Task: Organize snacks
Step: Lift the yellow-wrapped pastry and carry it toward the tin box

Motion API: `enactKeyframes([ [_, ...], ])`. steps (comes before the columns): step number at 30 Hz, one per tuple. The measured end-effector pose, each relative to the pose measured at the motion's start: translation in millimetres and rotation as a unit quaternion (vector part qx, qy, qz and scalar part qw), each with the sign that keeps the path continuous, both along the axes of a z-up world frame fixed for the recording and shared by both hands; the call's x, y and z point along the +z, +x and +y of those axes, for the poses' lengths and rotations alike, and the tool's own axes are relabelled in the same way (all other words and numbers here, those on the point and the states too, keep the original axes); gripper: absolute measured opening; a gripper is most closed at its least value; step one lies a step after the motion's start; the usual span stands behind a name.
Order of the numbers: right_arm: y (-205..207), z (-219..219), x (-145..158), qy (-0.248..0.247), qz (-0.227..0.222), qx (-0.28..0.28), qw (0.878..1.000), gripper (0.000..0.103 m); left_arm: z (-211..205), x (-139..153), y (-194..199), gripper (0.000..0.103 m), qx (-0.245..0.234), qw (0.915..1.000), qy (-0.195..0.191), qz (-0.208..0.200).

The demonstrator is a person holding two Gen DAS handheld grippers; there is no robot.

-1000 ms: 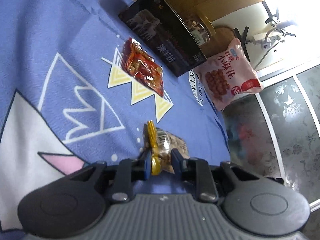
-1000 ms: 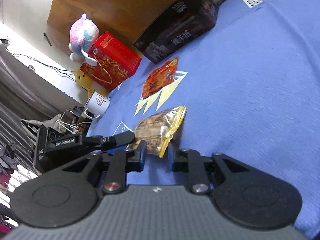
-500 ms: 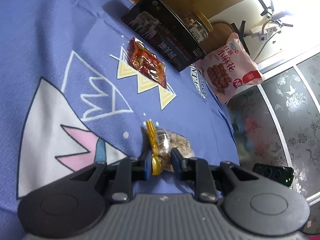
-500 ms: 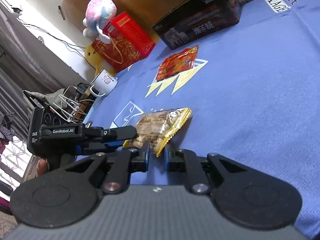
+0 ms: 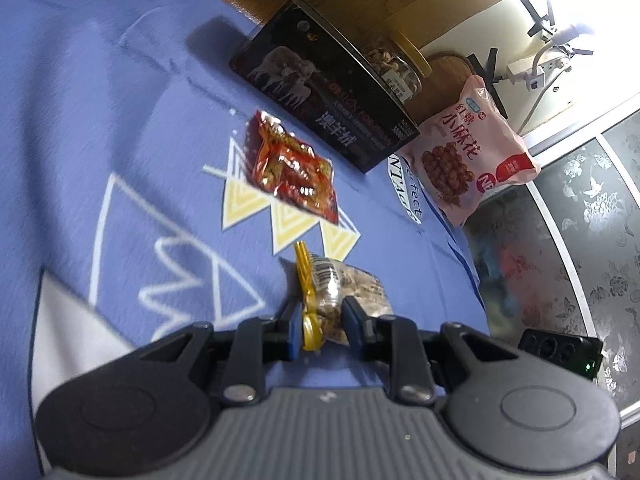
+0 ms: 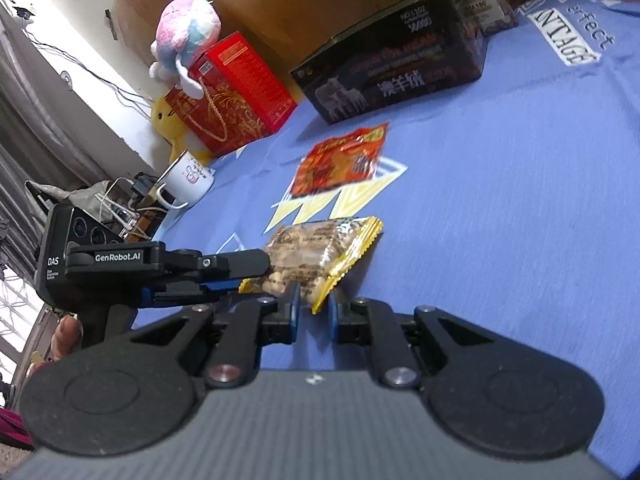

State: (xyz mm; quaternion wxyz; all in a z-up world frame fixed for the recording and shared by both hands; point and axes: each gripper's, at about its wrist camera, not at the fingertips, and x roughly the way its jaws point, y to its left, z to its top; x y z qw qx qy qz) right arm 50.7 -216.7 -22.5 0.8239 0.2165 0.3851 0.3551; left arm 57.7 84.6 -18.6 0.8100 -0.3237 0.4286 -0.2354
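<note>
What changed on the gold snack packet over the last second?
The right hand-held gripper has just been closing onto the gold snack packet's corner; the packet now sits slightly lifted. The left hand-held gripper stayed clamped on the packet's other end. The red packet and black box did not move.

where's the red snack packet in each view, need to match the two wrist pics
Left wrist: red snack packet just above centre, on the yellow triangles, this side of the black box.
Right wrist: red snack packet at centre, below and left of the black box.
Shared landmark: the black box.
</note>
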Motion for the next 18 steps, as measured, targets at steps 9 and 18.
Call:
enactKeyframes([
  [9, 16, -13, -3, 0.014, 0.003, -0.012, 1.000, 0.016, -13, 4, 17, 0.022, -0.009, 0.9998, 0.014, -0.010],
  [18, 19, -16, -7, 0.027, 0.004, -0.006, 1.000, 0.016, -12, 4, 13, 0.022, -0.003, 0.9999, 0.014, -0.009],
])
